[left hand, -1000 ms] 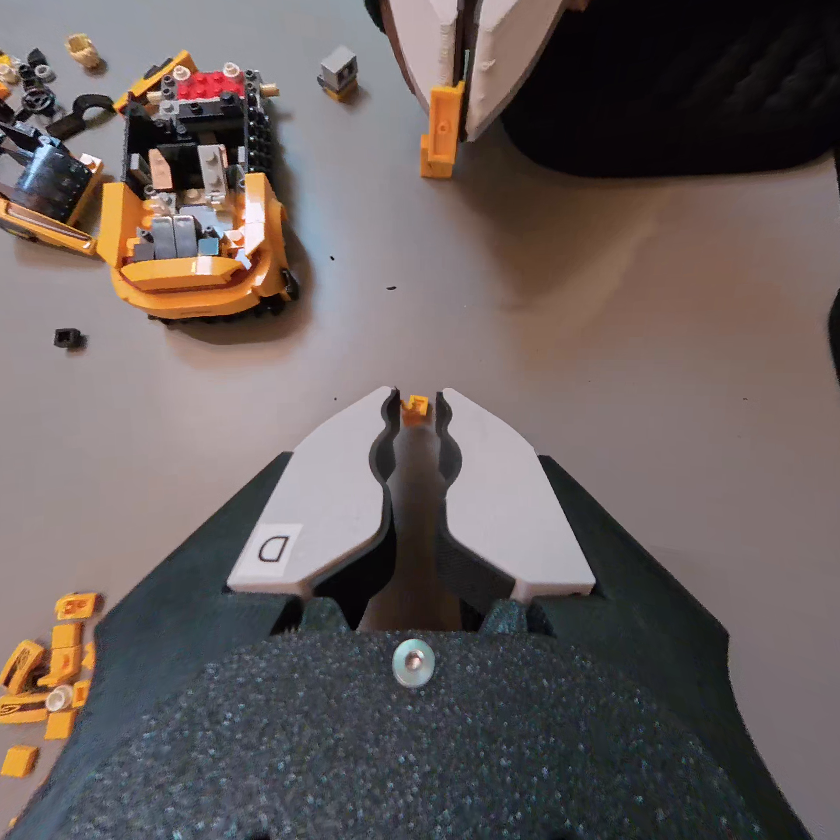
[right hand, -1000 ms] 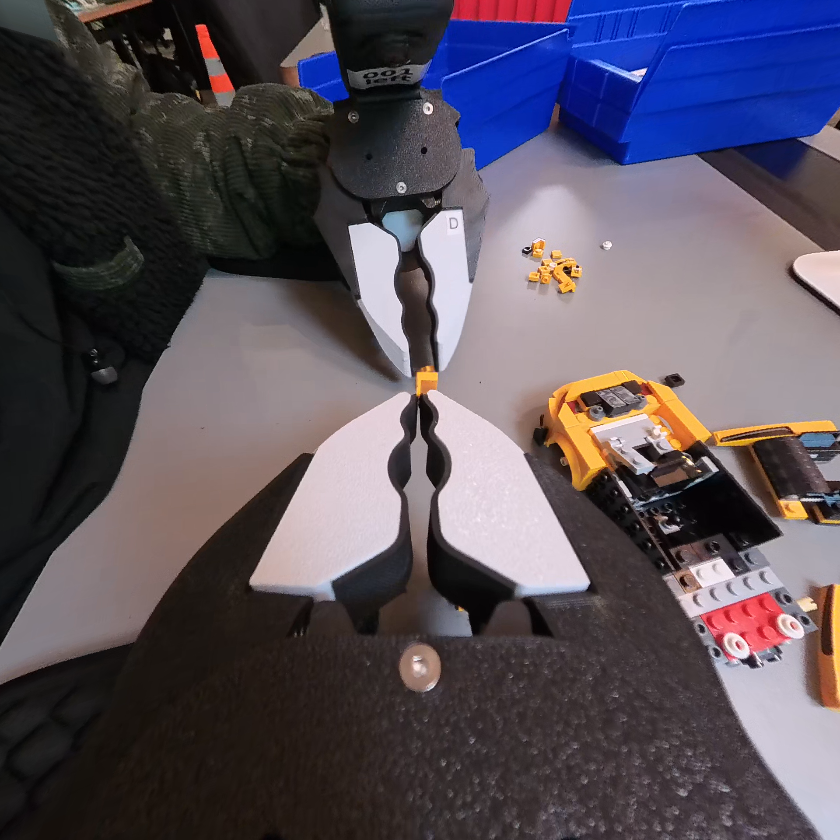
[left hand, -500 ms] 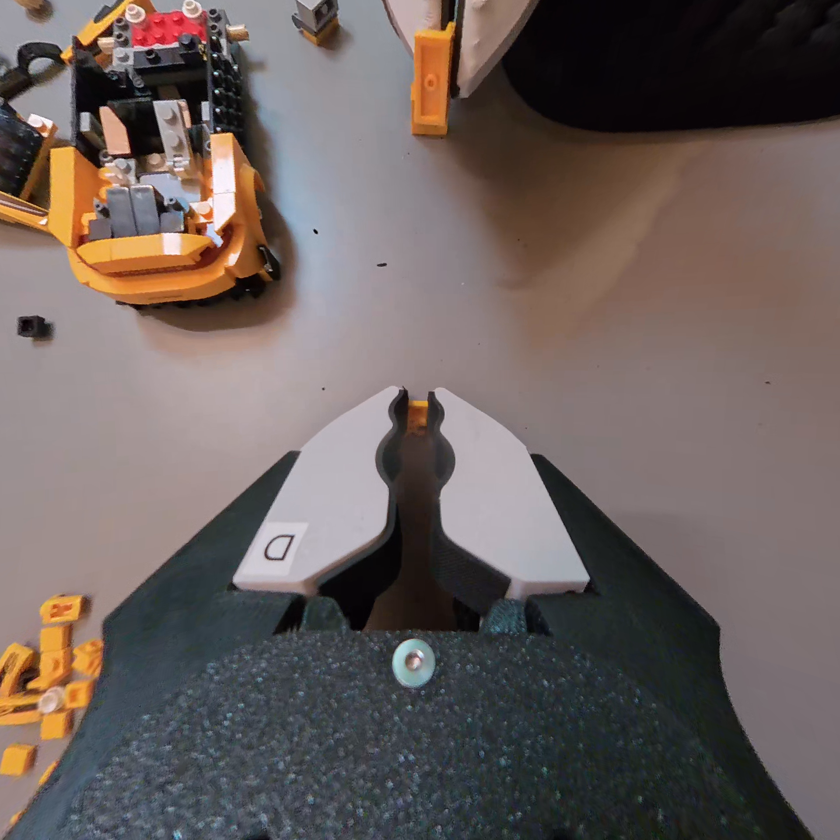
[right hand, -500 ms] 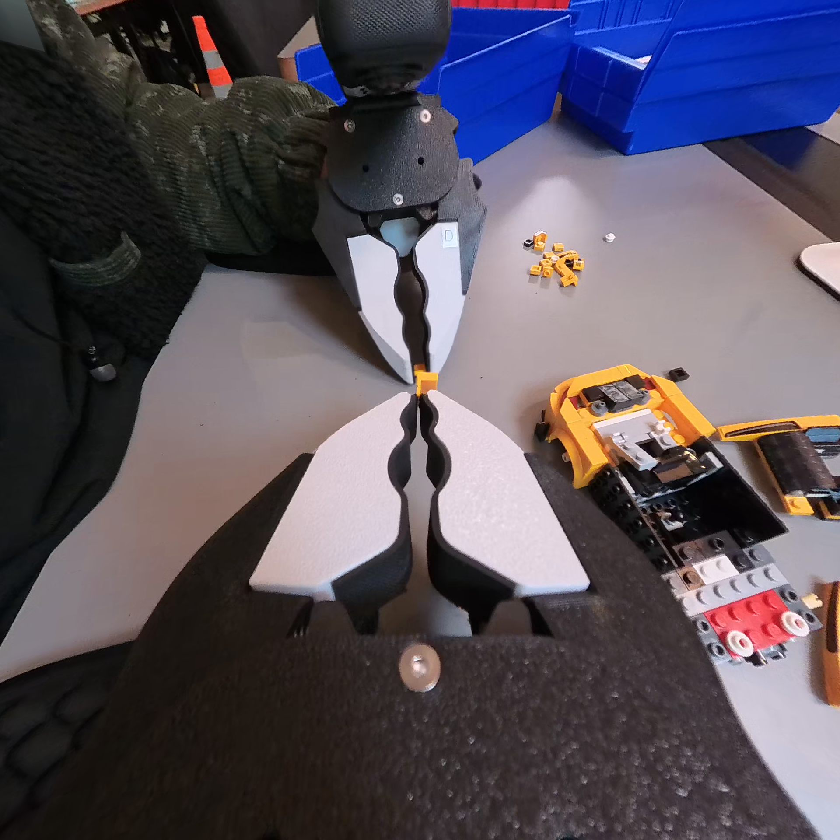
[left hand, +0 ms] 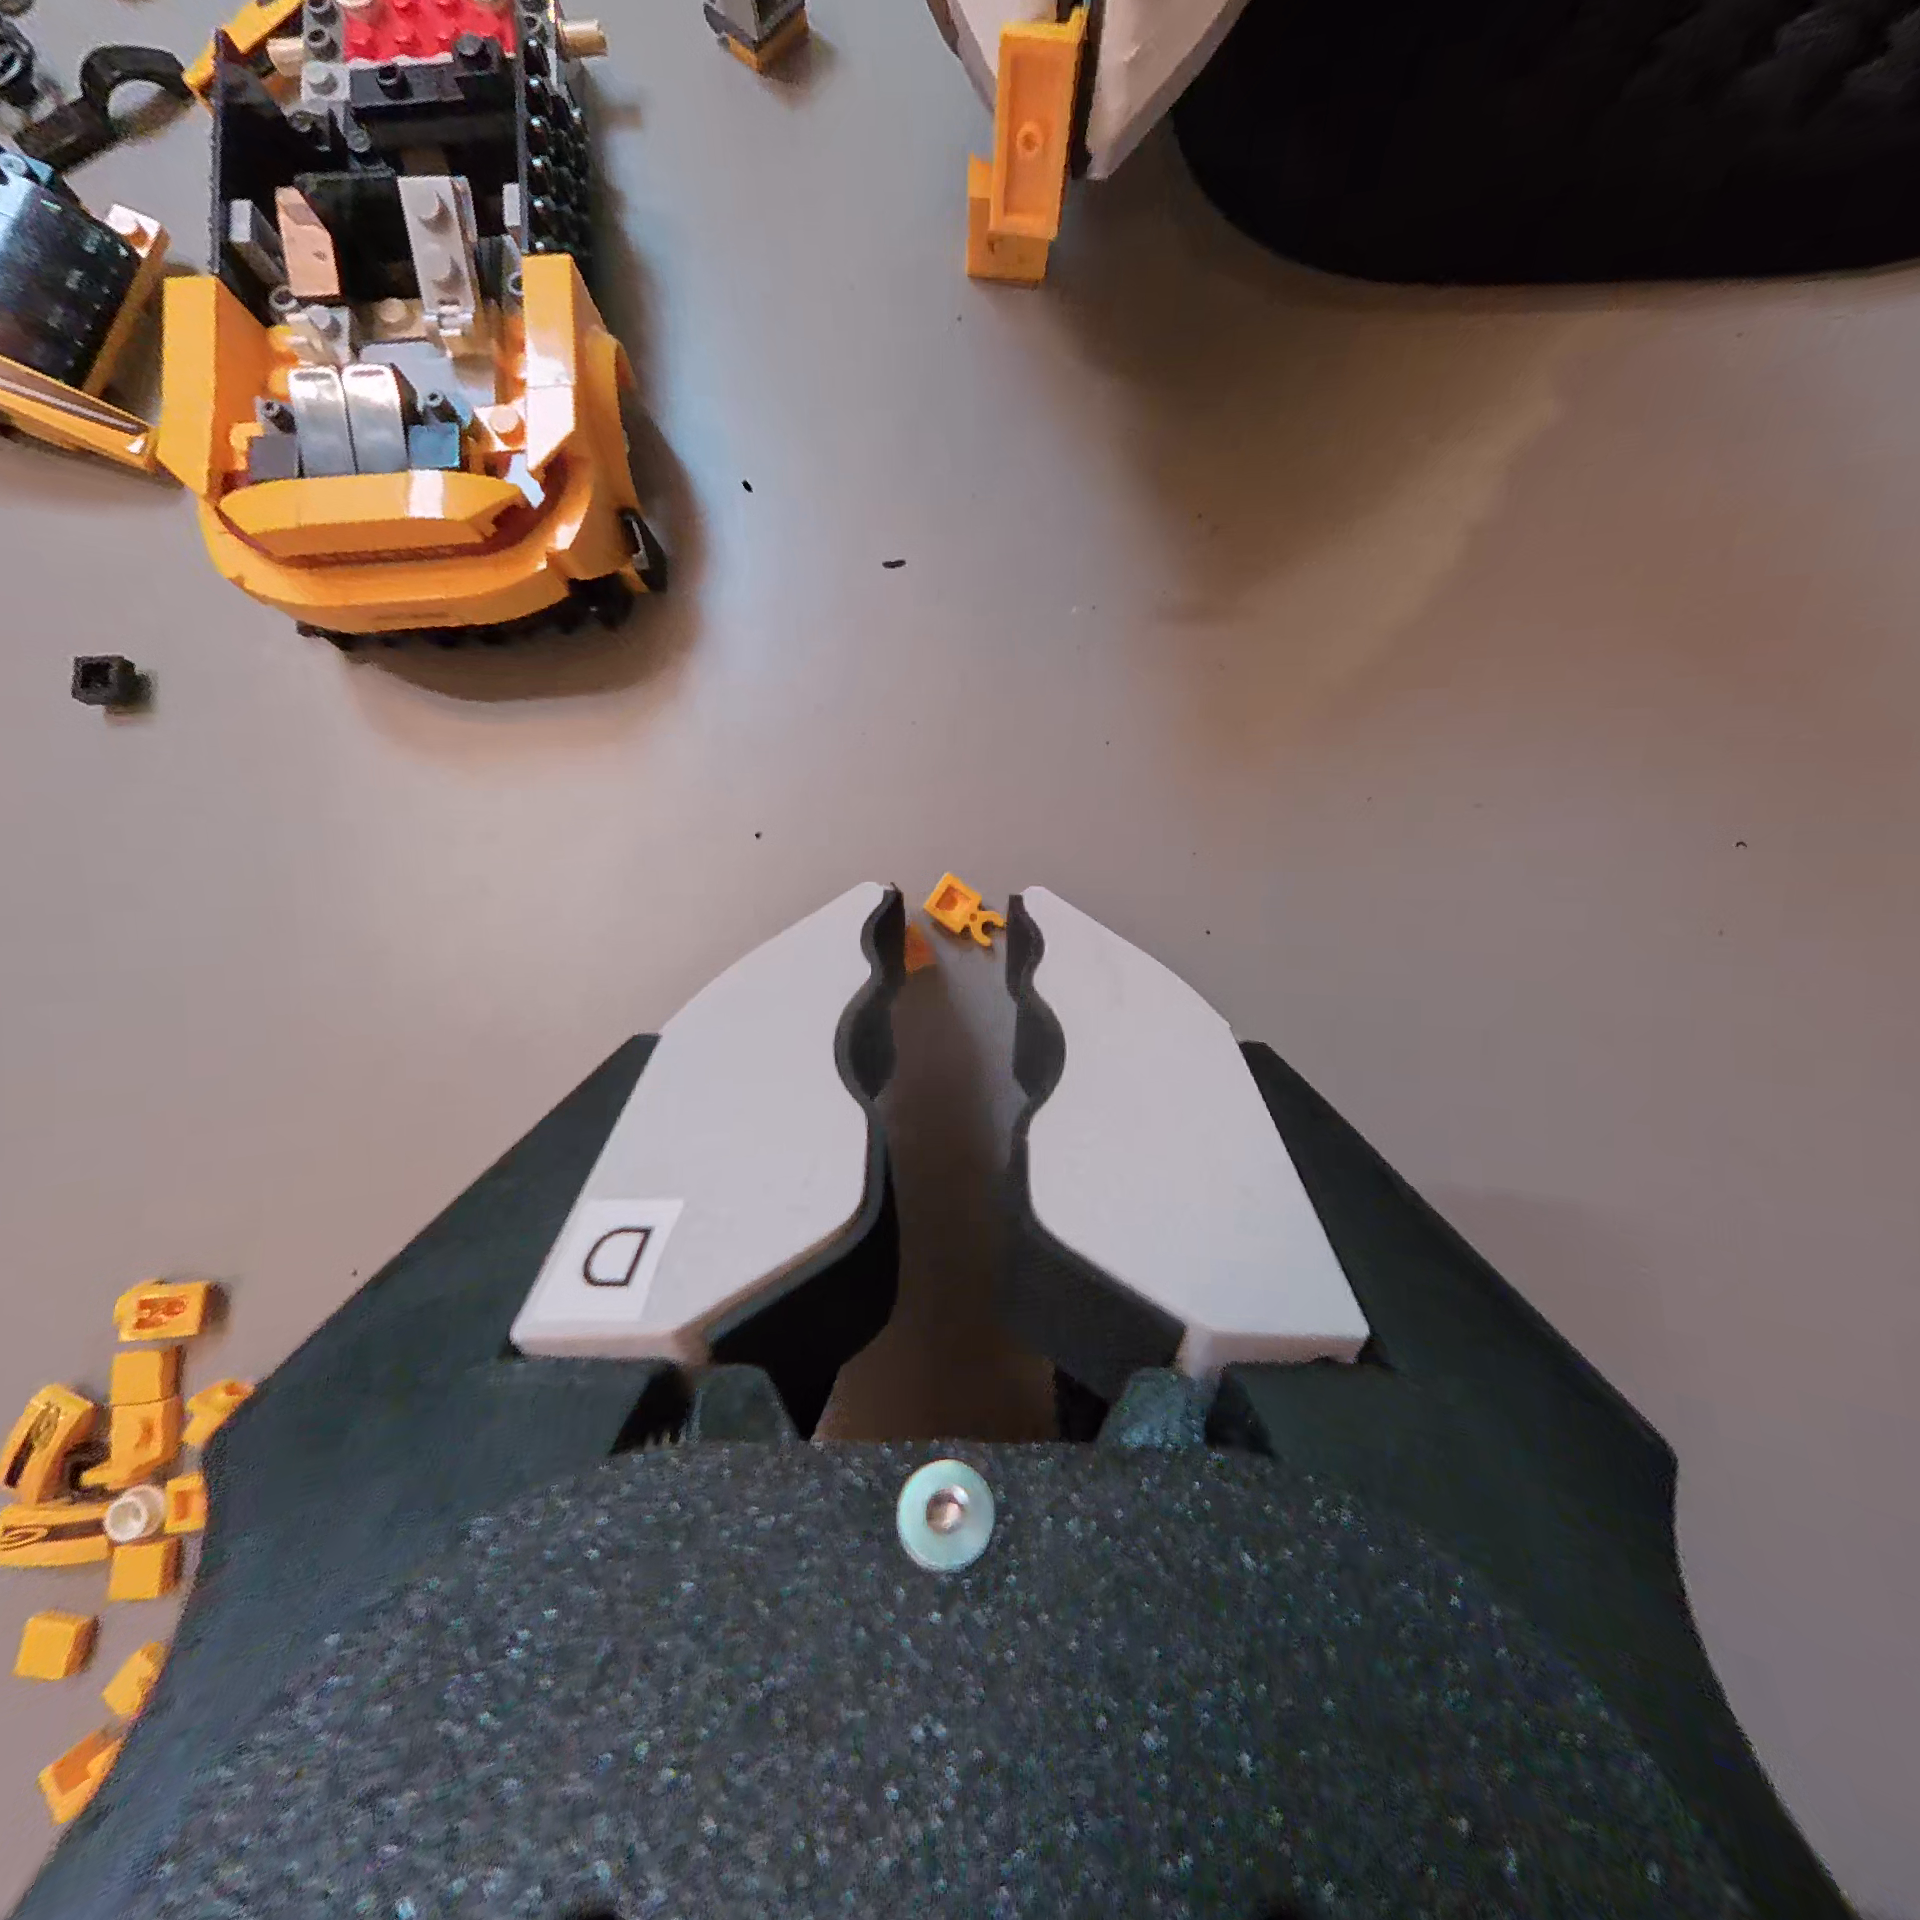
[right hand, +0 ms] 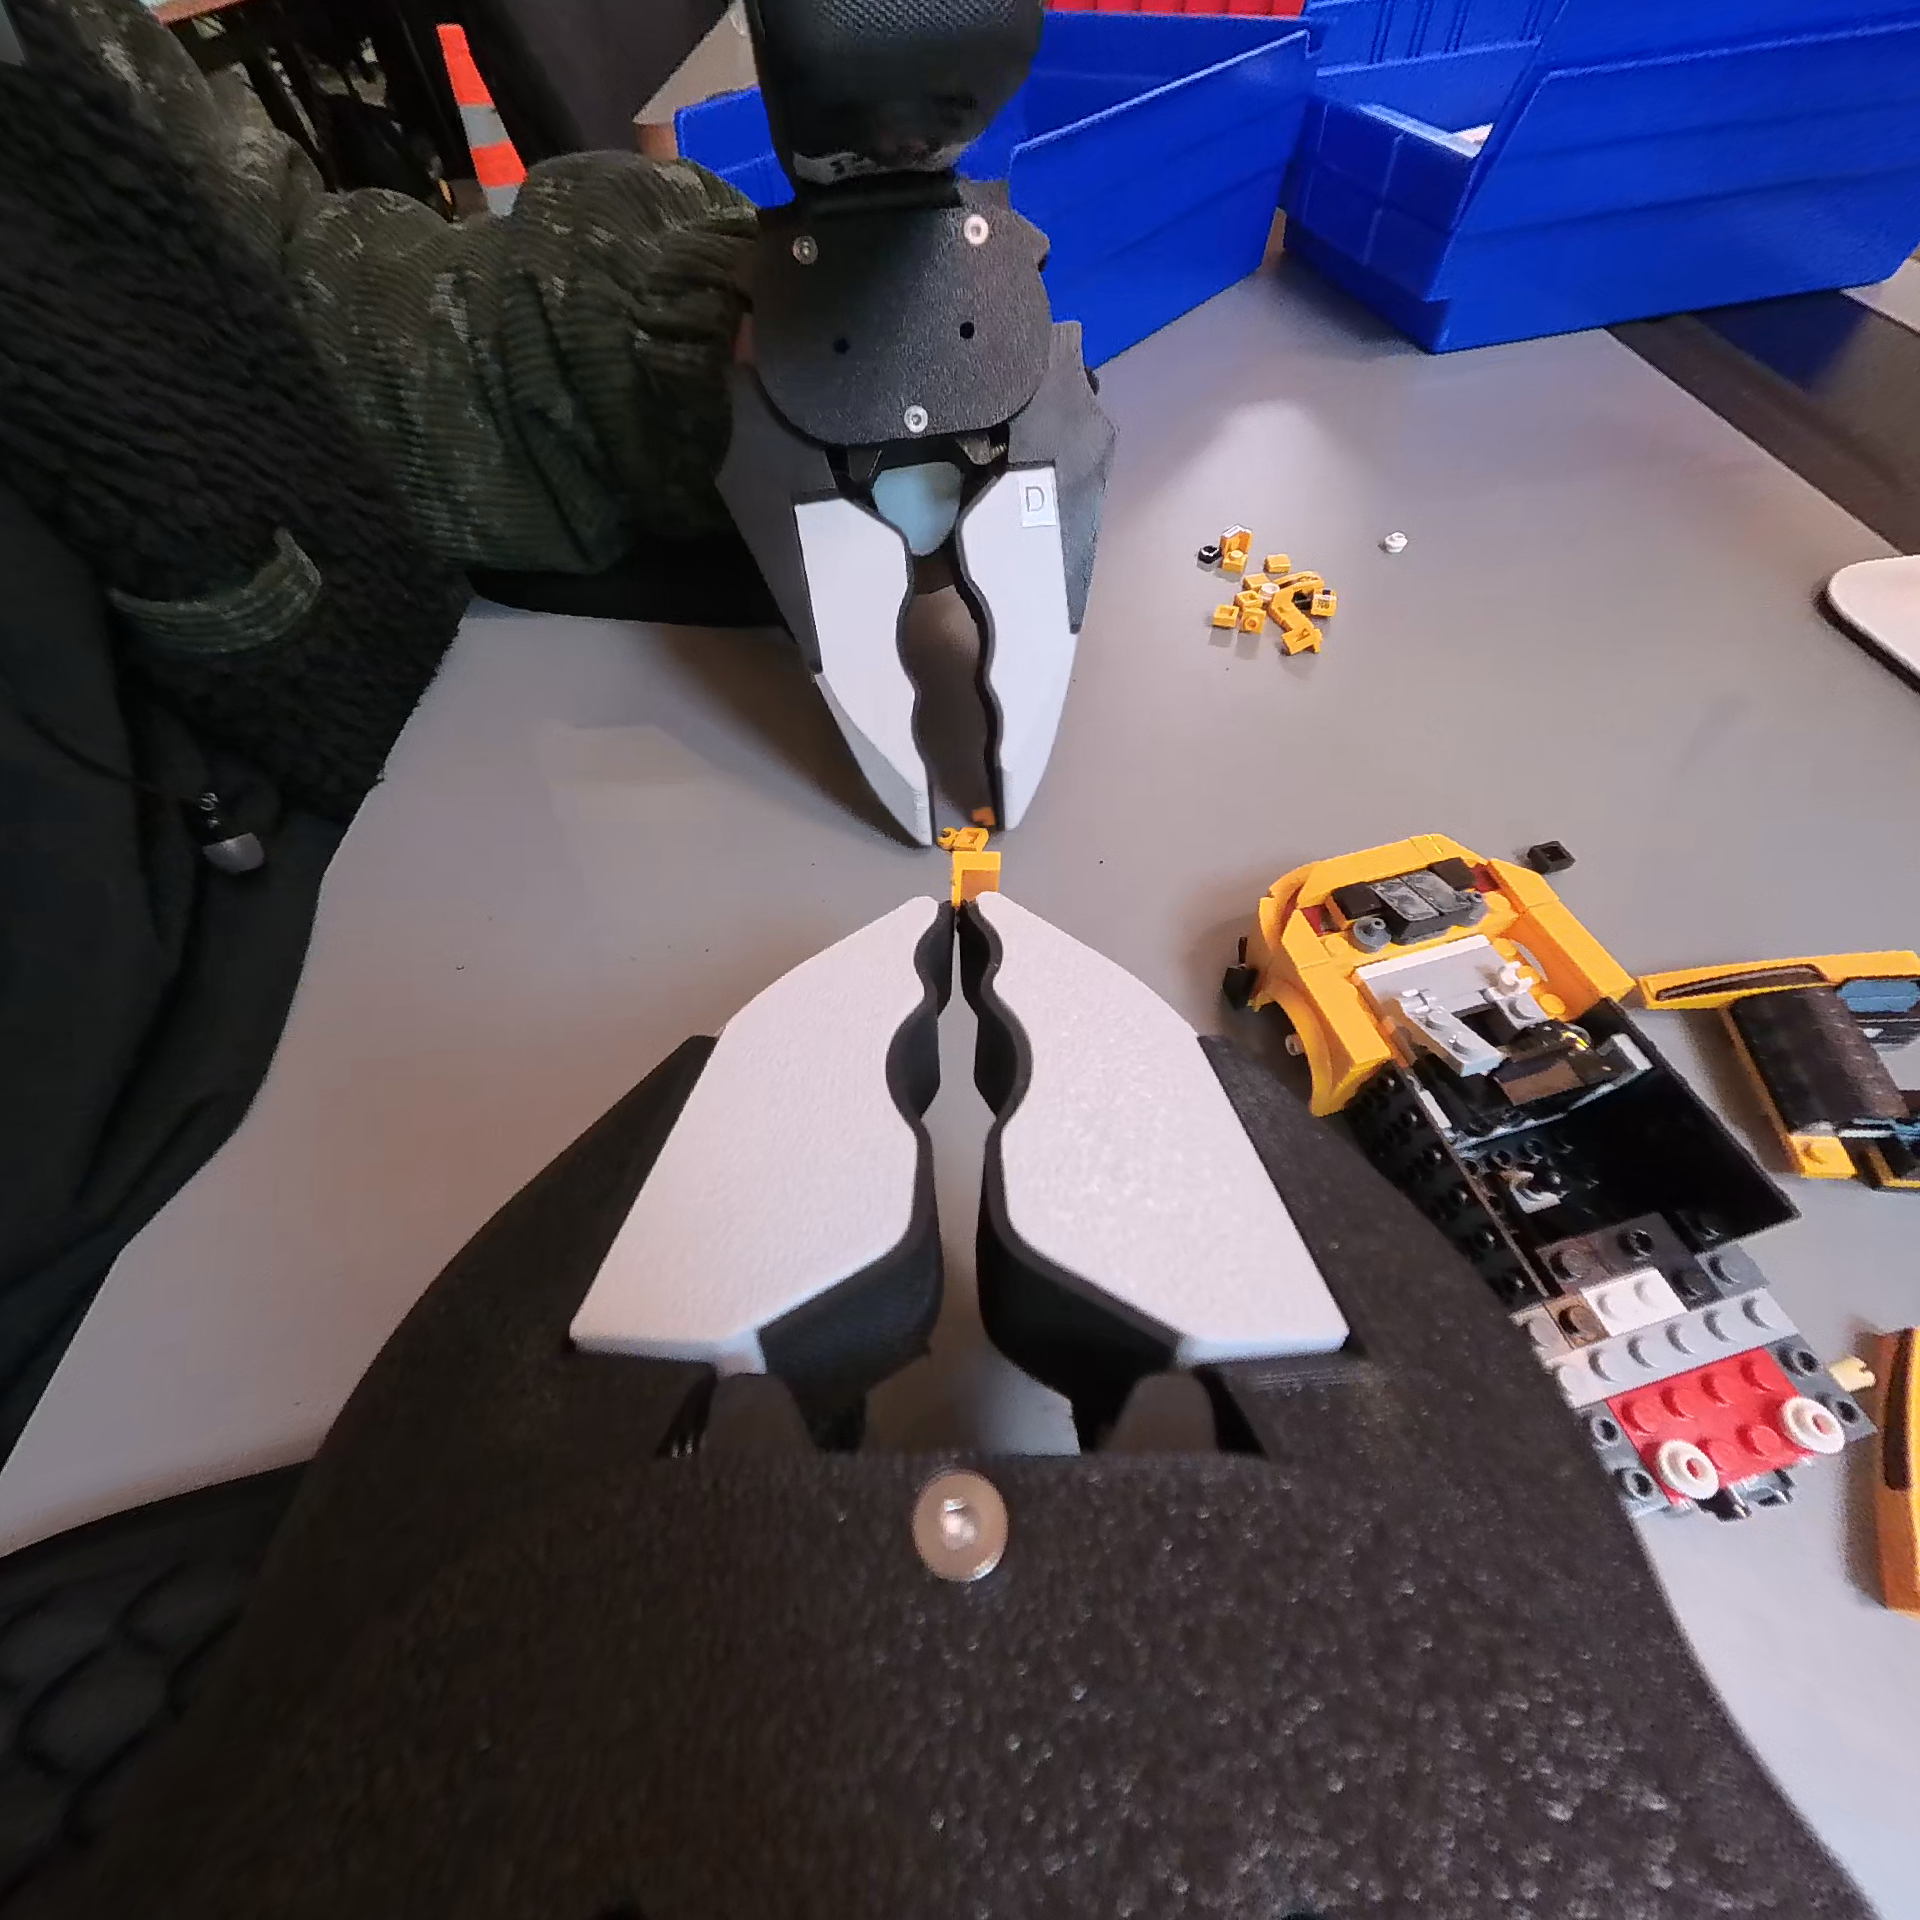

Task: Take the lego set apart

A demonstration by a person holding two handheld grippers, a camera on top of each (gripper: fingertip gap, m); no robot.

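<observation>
My left gripper (left hand: 954,920) is open just above the grey table (left hand: 1351,727). A tiny orange clip piece (left hand: 961,906) lies loose between its fingertips, not gripped. My right gripper (right hand: 961,906) is shut on an orange bracket piece (right hand: 975,871) and holds it tip to tip with the left gripper (right hand: 961,821). That bracket also shows in the left wrist view (left hand: 1023,156), at the top. The half-stripped orange lego car (left hand: 416,364) stands at the far left; in the right wrist view the car (right hand: 1455,987) is to the right.
A pile of small orange pieces (left hand: 114,1455) lies by the left gripper's body; the pile (right hand: 1273,603) also shows farther back in the right wrist view. A detached roof section (right hand: 1808,1049) lies beside the car. Blue bins (right hand: 1558,156) line the far edge. A person's sleeve (right hand: 416,364) is at left. Tip to tip, the grippers are about 10 centimeters apart.
My left gripper has opened and let go of the tiny orange clip piece, which now lies loose between its tips. The right gripper still grips the bracket.
</observation>
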